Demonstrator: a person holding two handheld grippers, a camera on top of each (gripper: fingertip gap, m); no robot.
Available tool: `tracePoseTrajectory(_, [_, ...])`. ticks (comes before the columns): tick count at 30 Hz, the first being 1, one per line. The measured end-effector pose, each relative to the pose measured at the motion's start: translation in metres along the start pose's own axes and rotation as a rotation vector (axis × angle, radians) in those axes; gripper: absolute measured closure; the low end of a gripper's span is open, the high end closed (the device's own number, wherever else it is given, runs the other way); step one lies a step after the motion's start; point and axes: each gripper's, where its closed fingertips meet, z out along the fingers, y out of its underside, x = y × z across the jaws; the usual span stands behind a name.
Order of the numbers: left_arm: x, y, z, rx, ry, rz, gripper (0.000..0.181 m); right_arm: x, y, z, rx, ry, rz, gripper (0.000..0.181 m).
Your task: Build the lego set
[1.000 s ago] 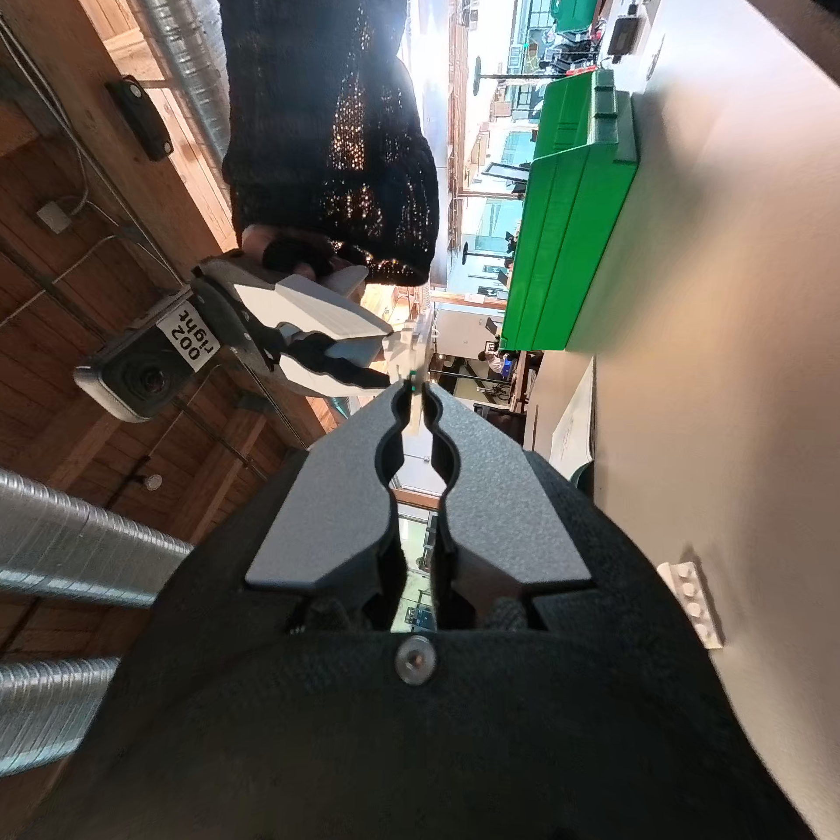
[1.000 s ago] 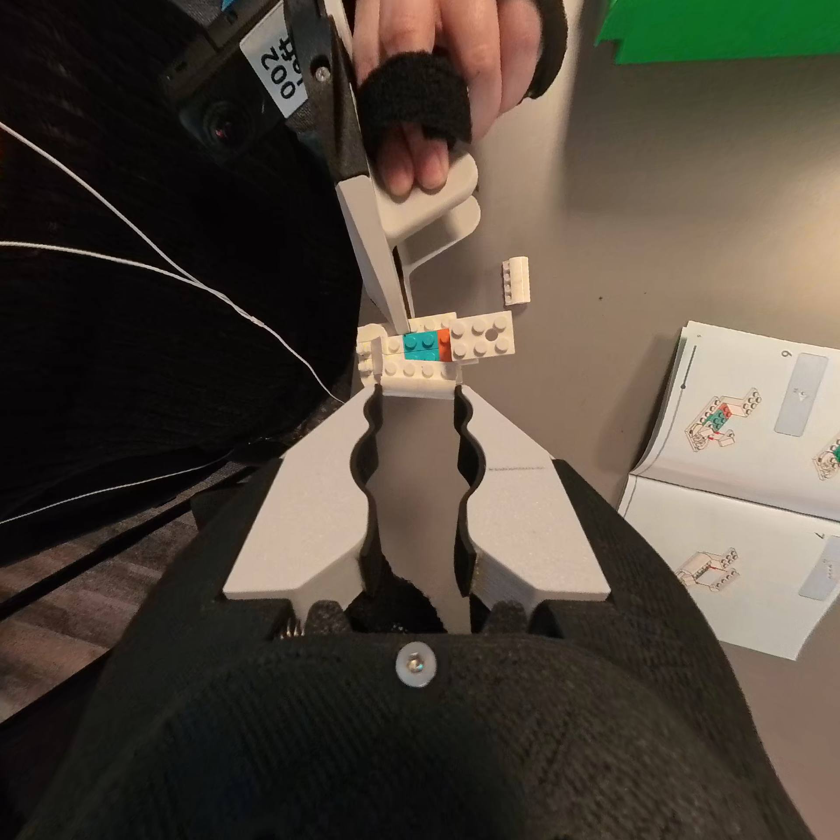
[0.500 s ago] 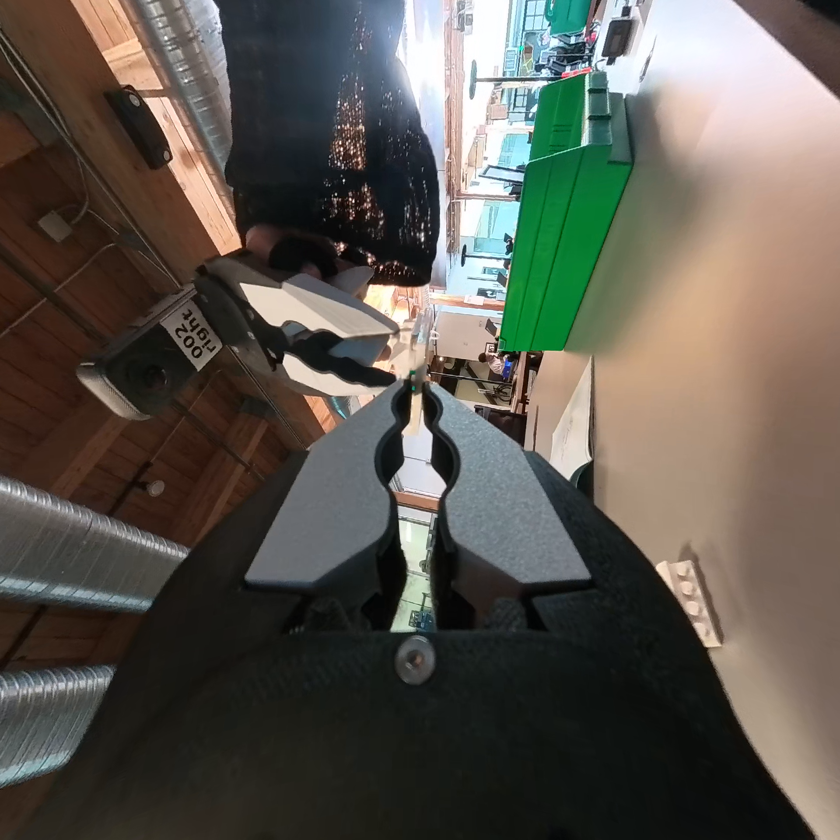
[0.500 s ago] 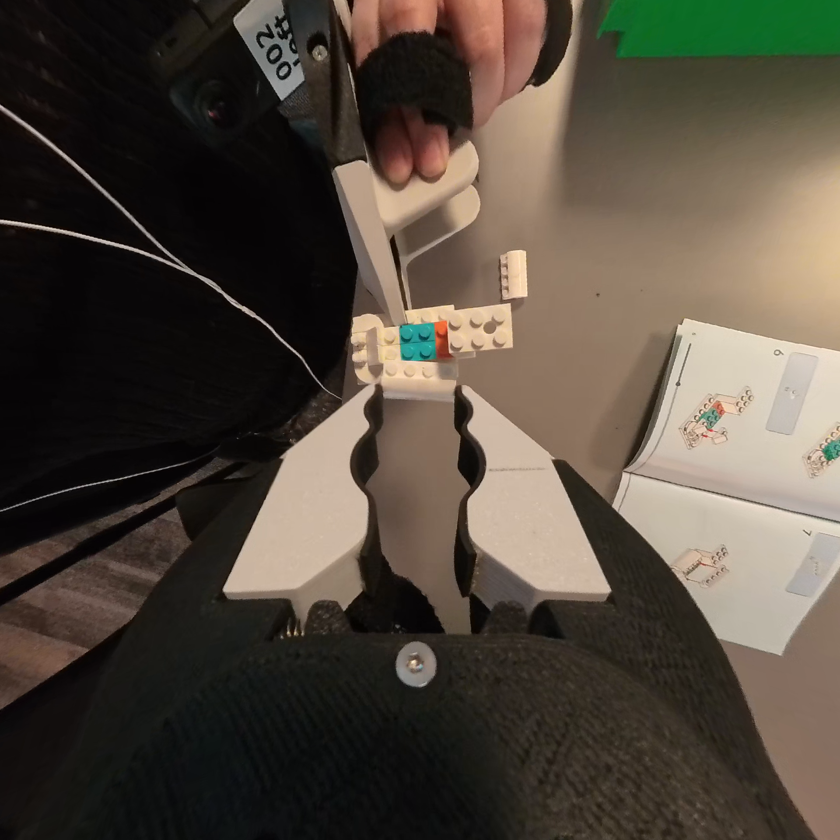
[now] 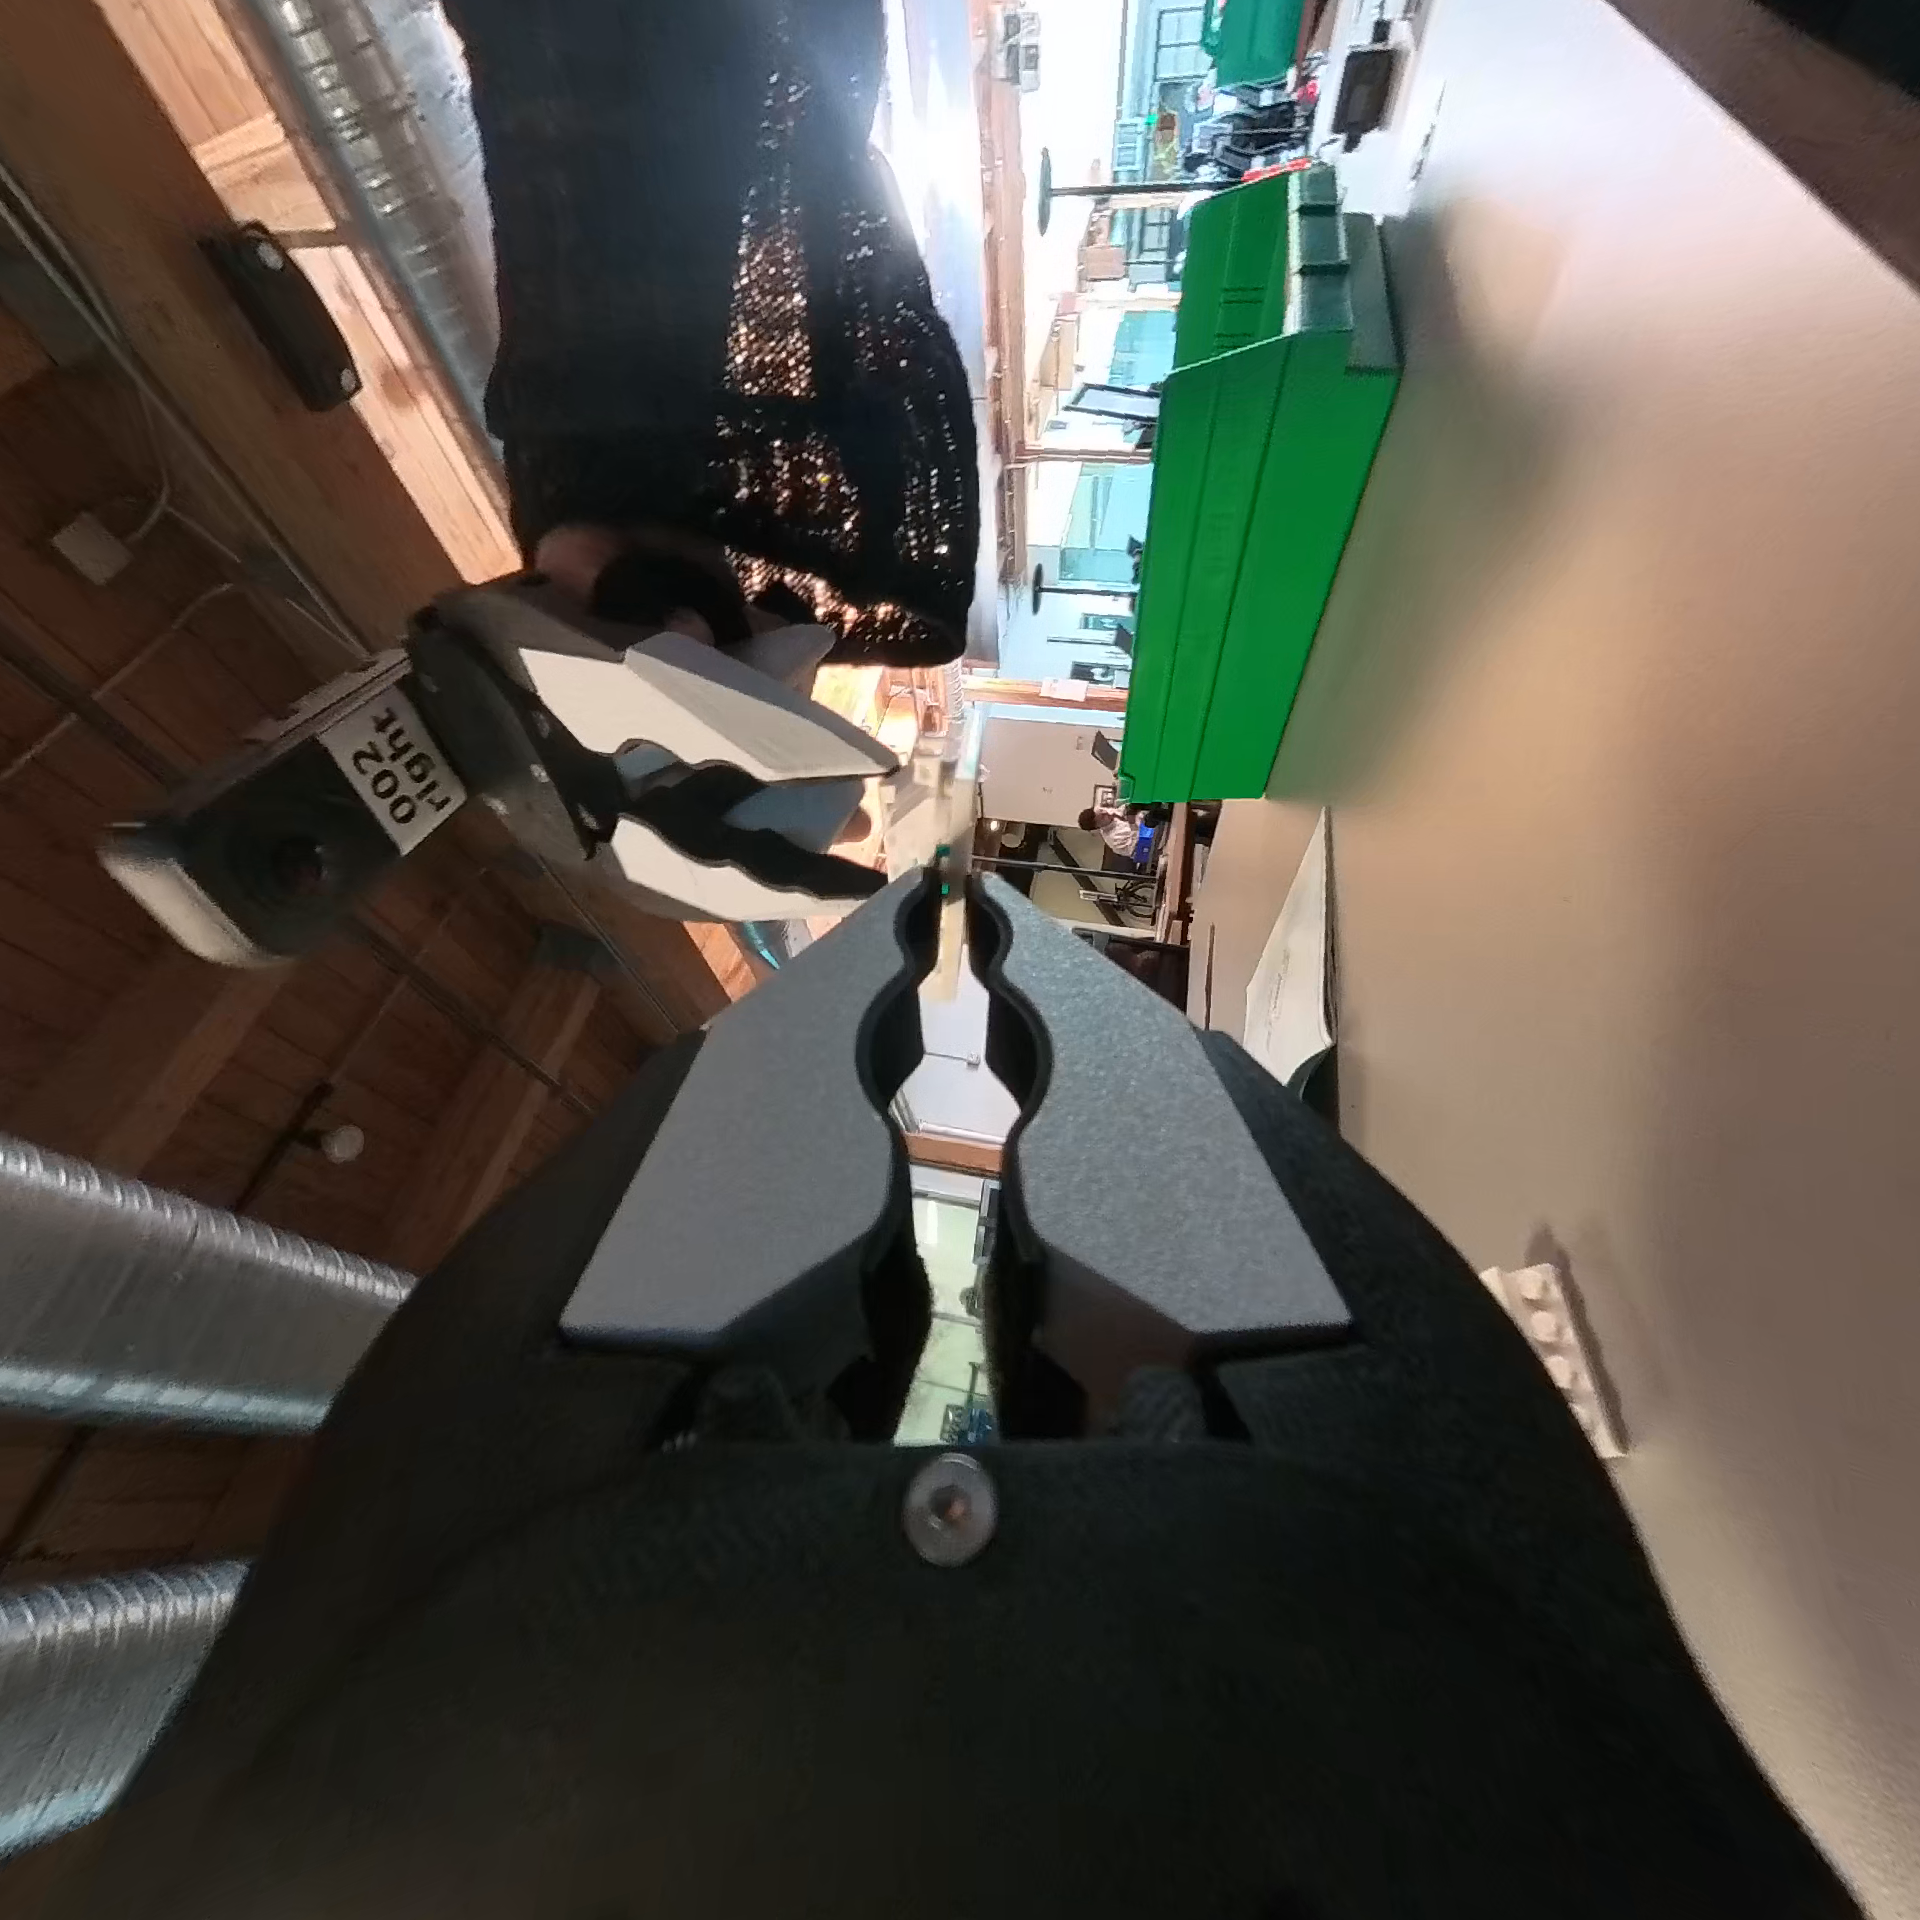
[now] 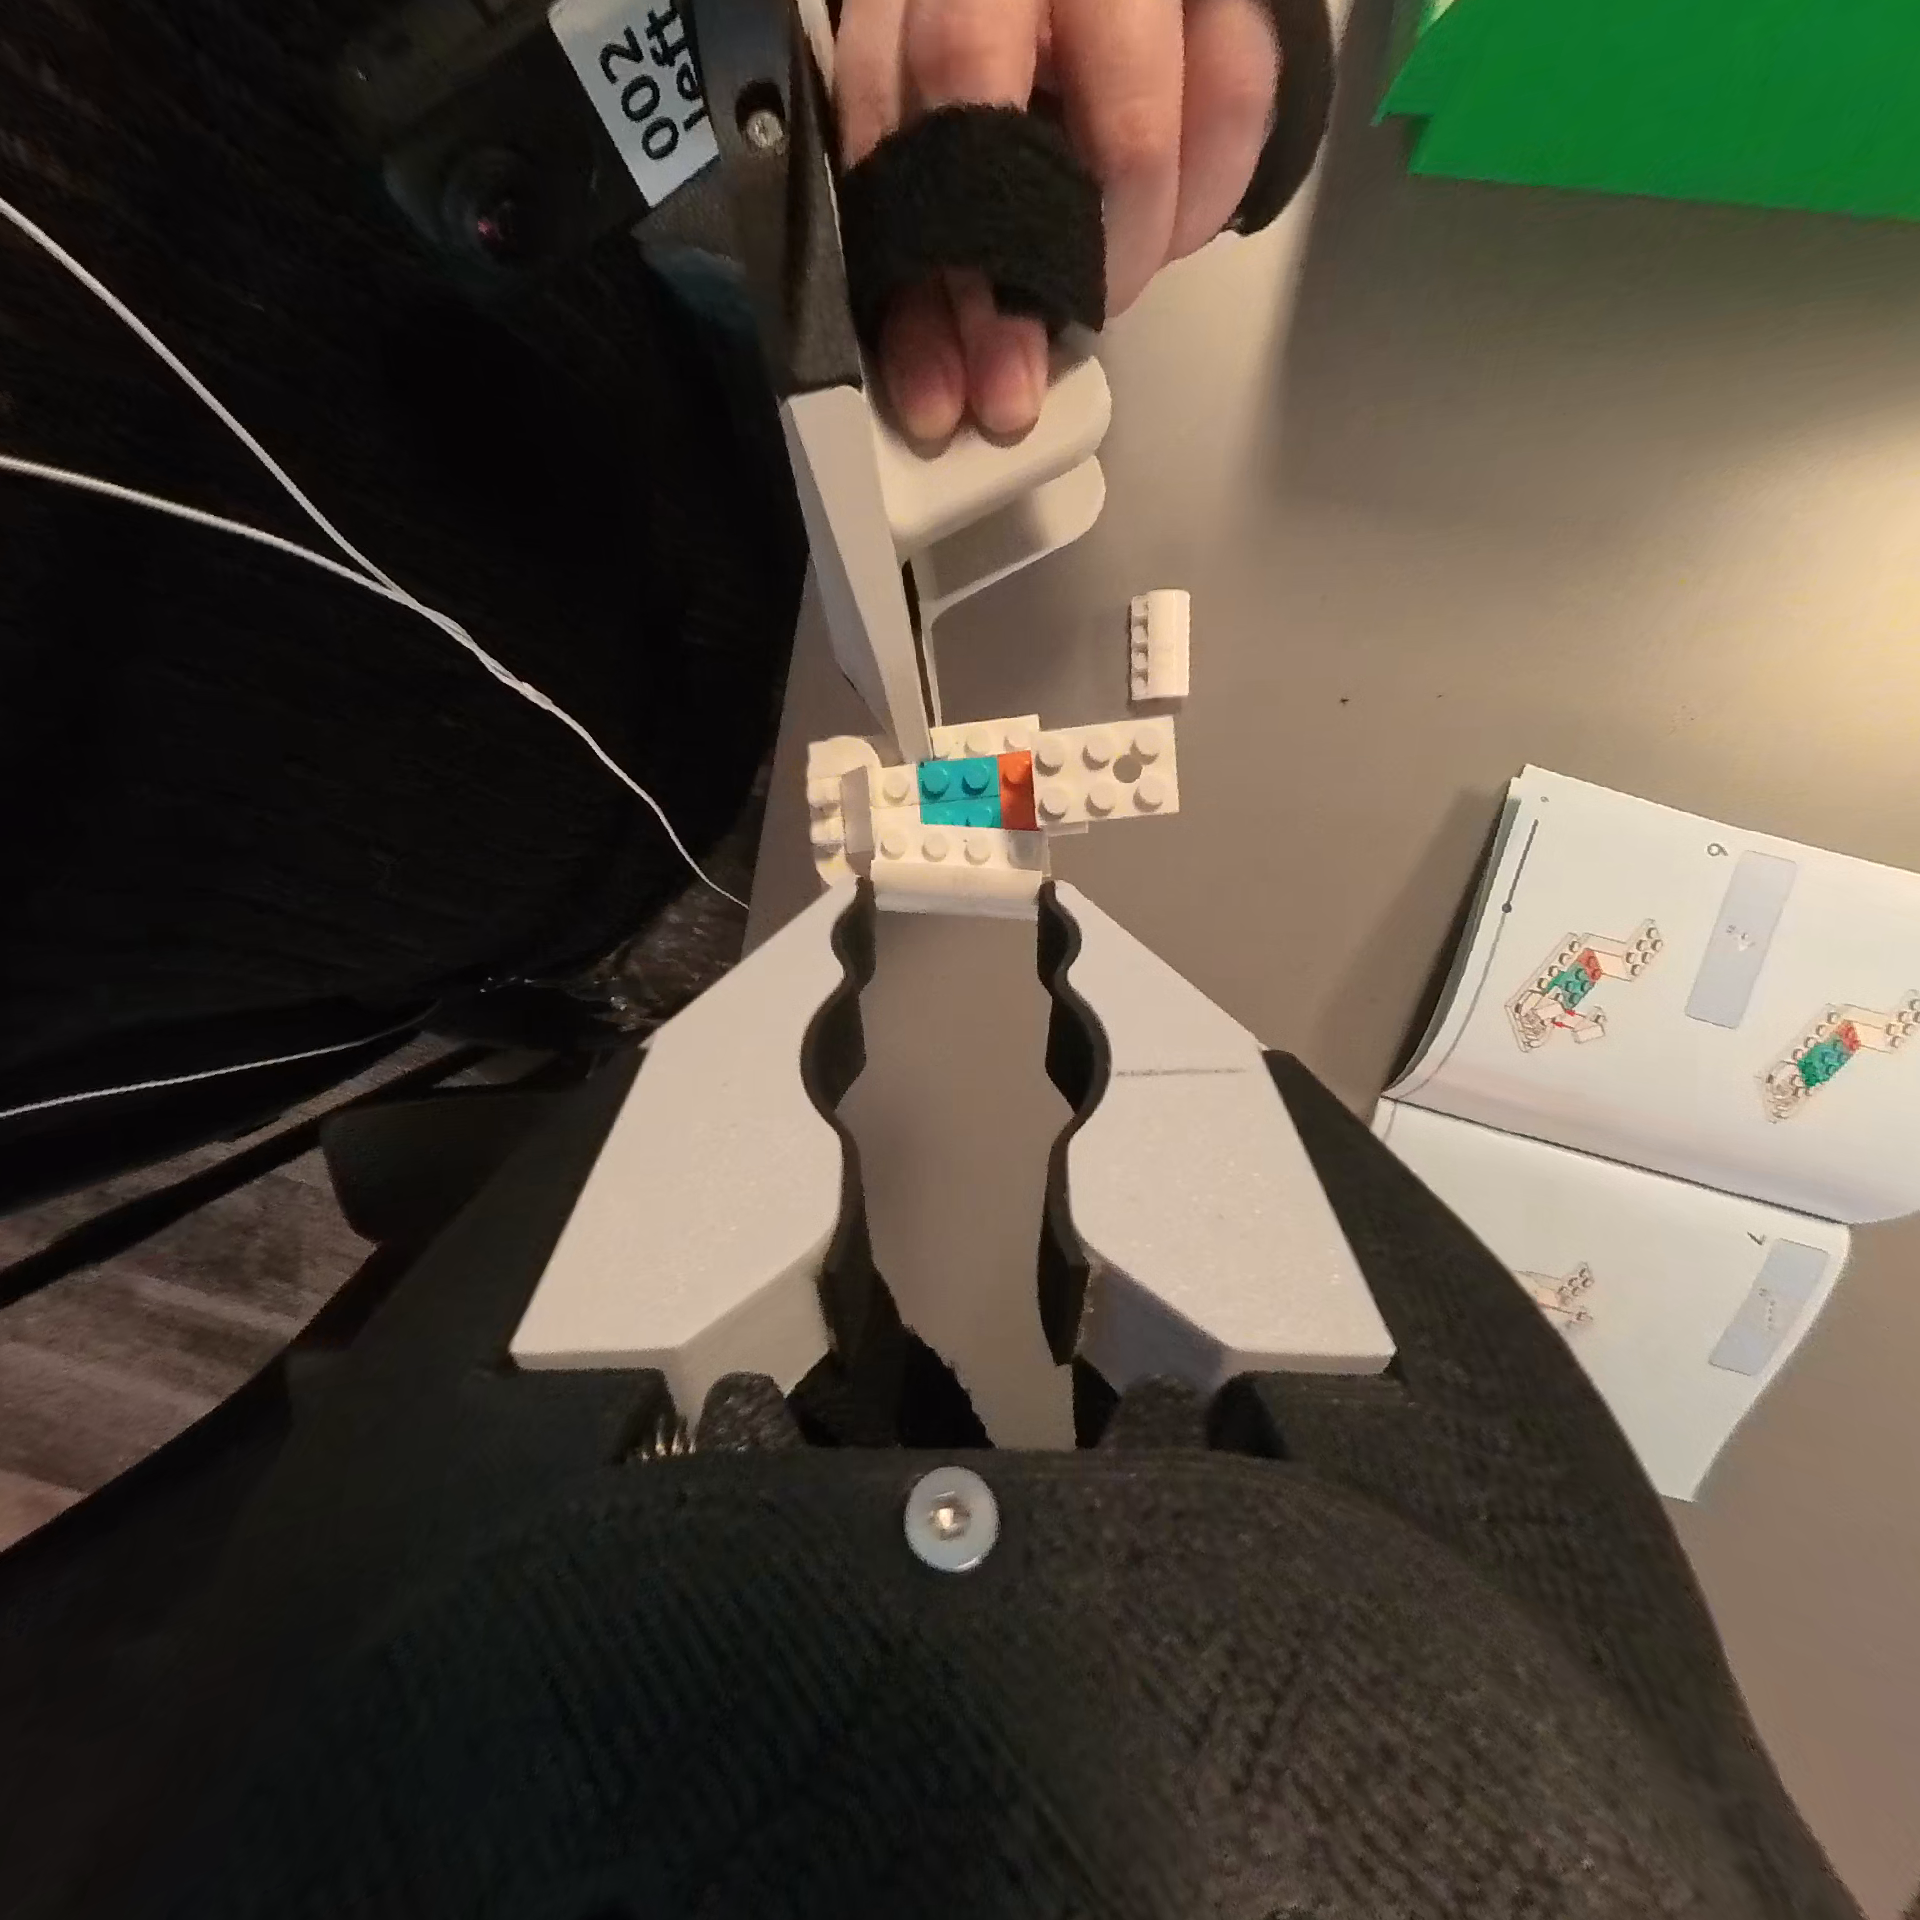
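Barely any change over the last second: lego assembly [image 6: 997, 800] drifted a touch in the right wrist view, held clear above the table [image 6: 1455, 468], pinned from both sides as before. Probably a press or a regrip in progress, no new piece joined yet

Left to right, all placed from the assembly:
- Above its left part: left gripper [image 6: 914, 727], one, clenched thin on the far edge, with a hand [image 6: 1039, 156] on its trigger; seen edge-on in its own view [image 5: 951, 894]
- At its near edge: right gripper [image 6: 956, 894], one, clamped across the white base plate
- The assembly itself: one, mostly white, with a teal patch and one orange brick in the middle
- Just beyond its right end: loose white brick [image 6: 1161, 649], one, lying on the table, likely the next to go on
- Well to its right: instruction booklet [image 6: 1662, 1039], one, open
- Far beyond, upper right: green bin [image 6: 1662, 94], one
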Motion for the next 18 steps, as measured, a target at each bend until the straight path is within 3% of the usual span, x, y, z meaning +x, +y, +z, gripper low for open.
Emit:
tracePoseTrajectory(9, [0.012,-0.002,-0.001,0.005,0.056,0.003,0.178,0.003,0.003,0.007,0.071,0.006,-0.085,0.151])
tracePoseTrajectory(18, [0.061,0.011,-0.002,-0.026,0.280,0.021,0.178,0.023,0.032,0.052,0.288,0.034,0.013,0.151])
